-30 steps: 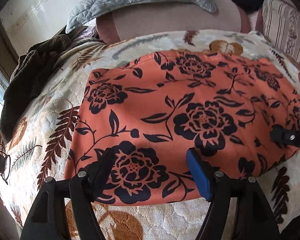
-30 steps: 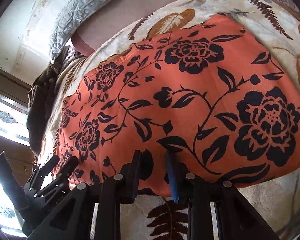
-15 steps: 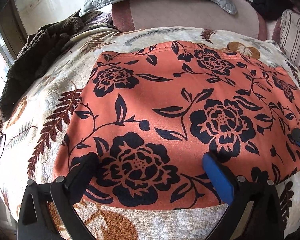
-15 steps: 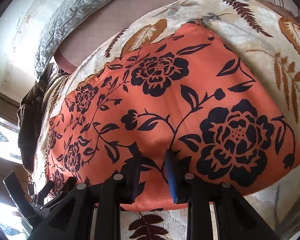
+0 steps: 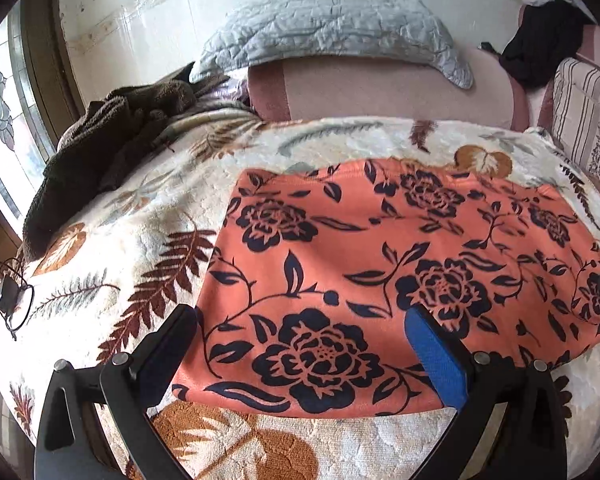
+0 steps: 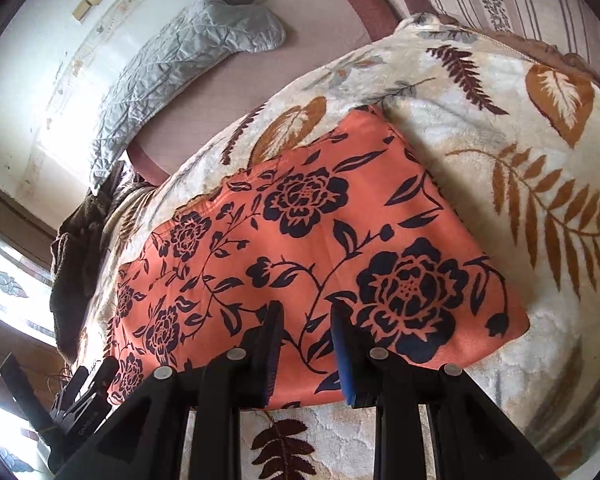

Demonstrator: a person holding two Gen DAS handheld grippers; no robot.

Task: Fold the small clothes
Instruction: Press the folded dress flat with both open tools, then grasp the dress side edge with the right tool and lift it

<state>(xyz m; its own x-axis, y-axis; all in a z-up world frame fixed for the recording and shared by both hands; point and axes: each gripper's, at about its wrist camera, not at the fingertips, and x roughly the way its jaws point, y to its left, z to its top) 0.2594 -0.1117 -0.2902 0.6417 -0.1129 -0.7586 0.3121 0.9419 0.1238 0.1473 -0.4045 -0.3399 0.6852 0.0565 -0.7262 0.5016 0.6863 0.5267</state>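
An orange garment with black flowers point(image 5: 380, 256) lies flat and folded on a cream blanket with leaf prints point(image 5: 140, 208). My left gripper point(image 5: 300, 316) hovers over the garment's near edge, jaws wide open, with nothing pinched. One of its fingers stands off the garment's left side. In the right wrist view the same garment point(image 6: 320, 232) spreads ahead. My right gripper point(image 6: 306, 308) stands over its near edge with a narrow gap between the jaws, and the cloth under them lies flat and ungripped. The left gripper point(image 6: 84, 384) shows at the lower left there.
A brown fleece heap point(image 5: 100, 152) lies at the blanket's far left by a window. A grey quilted pillow point(image 5: 332, 28) rests on a pink sheet point(image 5: 380, 88) by the wall. A striped cushion point(image 5: 584, 128) and a black cloth point(image 5: 548, 40) sit far right.
The left jaws have spread wider. Both grippers have drawn back and up from the garment, so more of the bed shows. The garment stays flat.
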